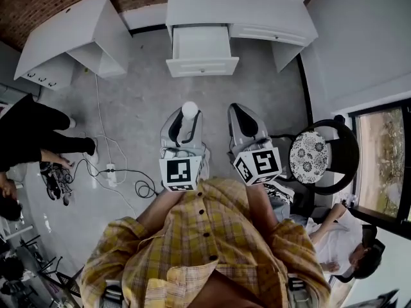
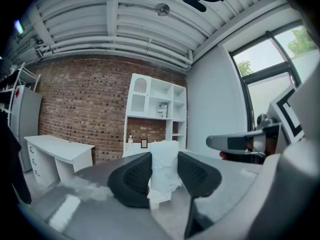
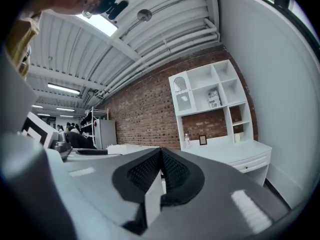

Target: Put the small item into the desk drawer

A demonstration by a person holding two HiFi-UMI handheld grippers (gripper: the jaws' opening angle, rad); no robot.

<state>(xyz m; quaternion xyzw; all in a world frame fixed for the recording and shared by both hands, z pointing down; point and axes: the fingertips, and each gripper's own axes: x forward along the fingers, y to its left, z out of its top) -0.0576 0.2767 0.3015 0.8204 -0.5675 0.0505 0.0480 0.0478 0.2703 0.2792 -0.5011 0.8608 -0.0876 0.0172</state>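
Resting between pads of left claw (image 2: 165, 180): small white item (image 2: 163, 156), held upright, well apart from open drawer (image 1: 201, 65) under front edge of worktop (image 1: 244, 5). Right claw (image 3: 160, 173) closed, nothing held. Risks judged: item could be shaken loose by jolt, or dropped onto floor (image 1: 144, 101) if released short of drawer.

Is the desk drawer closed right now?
No, the drawer stands pulled out from the white desk, its inside open to view.

The left hand-held gripper (image 2: 164, 178) holds a small white item (image 2: 164, 160) upright between its jaws, with a brick wall (image 2: 80, 104) beyond.
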